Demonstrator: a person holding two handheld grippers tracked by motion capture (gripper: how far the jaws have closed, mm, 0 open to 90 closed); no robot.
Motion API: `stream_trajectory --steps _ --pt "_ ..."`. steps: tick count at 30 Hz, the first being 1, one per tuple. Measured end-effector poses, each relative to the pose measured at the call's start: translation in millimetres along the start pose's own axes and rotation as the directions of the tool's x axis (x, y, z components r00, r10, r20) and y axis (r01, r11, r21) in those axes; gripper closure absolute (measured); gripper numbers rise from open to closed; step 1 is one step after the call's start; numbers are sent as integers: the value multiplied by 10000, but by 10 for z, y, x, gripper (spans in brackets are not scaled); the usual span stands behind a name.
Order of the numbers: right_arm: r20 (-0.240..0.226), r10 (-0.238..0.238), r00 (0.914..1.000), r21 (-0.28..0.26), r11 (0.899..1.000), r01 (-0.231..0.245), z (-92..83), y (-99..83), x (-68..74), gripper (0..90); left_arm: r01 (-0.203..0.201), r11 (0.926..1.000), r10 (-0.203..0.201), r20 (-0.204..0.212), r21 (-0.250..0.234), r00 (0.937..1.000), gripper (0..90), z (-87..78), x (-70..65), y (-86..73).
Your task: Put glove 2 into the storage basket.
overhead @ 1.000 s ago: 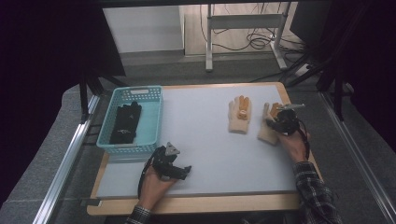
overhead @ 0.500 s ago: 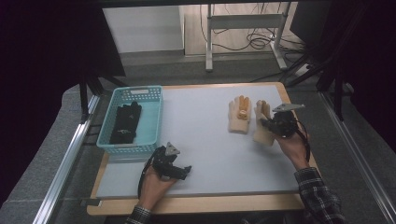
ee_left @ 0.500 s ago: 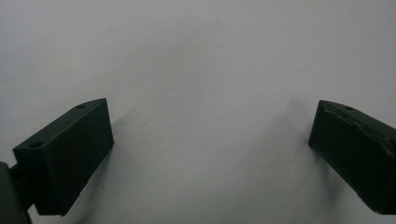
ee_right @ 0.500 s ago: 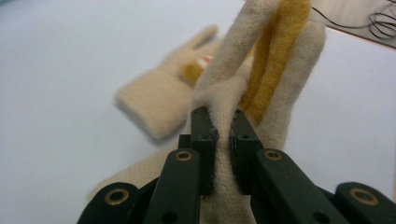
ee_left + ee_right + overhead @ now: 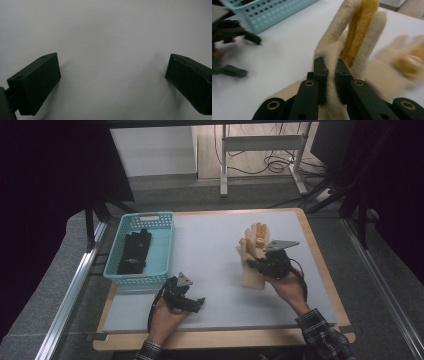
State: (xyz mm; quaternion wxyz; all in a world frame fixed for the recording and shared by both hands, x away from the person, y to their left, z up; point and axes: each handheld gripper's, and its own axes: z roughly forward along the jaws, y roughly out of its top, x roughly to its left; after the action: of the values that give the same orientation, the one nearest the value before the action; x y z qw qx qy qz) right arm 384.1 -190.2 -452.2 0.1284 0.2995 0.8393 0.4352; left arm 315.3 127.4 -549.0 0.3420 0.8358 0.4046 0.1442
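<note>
I am pinching a cream glove (image 5: pixel 342 47) in my right gripper (image 5: pixel 331 75), its jaws closed almost fully onto a fold of the fabric, so the glove's fingers are standing up past the jaw tips with a yellow strip showing between them. In the high view the right gripper (image 5: pixel 260 262) is sitting right of the middle of the white table (image 5: pixel 210 245), and the glove (image 5: pixel 250 265) is hanging from it, its cuff end trailing on the surface on the near side. A second cream glove (image 5: pixel 258 234) with yellow patches is lying flat just beyond, on the far side of the one I am holding.

My left gripper (image 5: pixel 192 302) is resting near the table's near edge, left of centre, and its jaws are standing wide apart in the left gripper view (image 5: pixel 112 82) with nothing but bare table between them. The blue basket (image 5: pixel 165 227) is sitting at the far left, with a black glove (image 5: pixel 134 251) lying inside it.
</note>
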Motion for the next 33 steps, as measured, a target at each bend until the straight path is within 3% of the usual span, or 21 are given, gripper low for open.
stream_trajectory --steps 1,2,3,7,11,12,13,14,16,22,27,30,33 --pt "-256 -179 9995 101 9998 182 109 1 135 812 45 10000 -45 -1 -39 10000 0 2 -3 0" --pt "-256 -179 9995 101 9998 182 109 1 135 812 45 10000 -45 -1 -39 10000 0 2 -3 0" --pt "-345 -485 9982 280 9984 494 229 -17 256 810 50 10000 -50 -9 -45 10000 0 3 -3 -1" --pt "-479 -637 9968 621 9958 666 407 -84 373 810 34 10000 -34 -2 -33 10000 0 2 -2 -1" --pt "-694 -386 9968 815 9957 443 562 -183 434 786 25 10000 -25 6 -15 10000 0 0 -1 0" --pt "-818 -293 9962 903 9952 367 608 -210 468 641 20 10000 -20 5 -11 10000 0 0 -1 0" --pt "-818 -293 9962 903 9952 367 608 -210 468 641 17 10000 -17 5 -10 10000 0 0 -1 0" --pt "-925 -276 9953 1154 9926 382 638 -210 487 557 13 10000 -13 4 -13 10000 0 0 -1 0" --pt "-889 -503 9948 1454 9874 629 657 -198 524 494 12 10000 -12 3 -13 10000 0 0 -1 0" --pt "-431 -270 9987 881 9956 307 479 -83 348 458 36 10000 -36 -1 -31 10000 0 2 -2 0" --pt "138 -95 9999 881 9961 83 416 -105 120 600 35 10000 -35 12 -9 10000 0 1 -2 -1" --pt "-39 321 9995 852 9959 -316 422 -149 22 657 37 10000 -37 12 -6 10000 0 0 -2 -1" --pt "-1 281 9996 915 9954 -280 453 -180 -4 681 36 10000 -36 10 -8 10000 0 0 -3 -1"
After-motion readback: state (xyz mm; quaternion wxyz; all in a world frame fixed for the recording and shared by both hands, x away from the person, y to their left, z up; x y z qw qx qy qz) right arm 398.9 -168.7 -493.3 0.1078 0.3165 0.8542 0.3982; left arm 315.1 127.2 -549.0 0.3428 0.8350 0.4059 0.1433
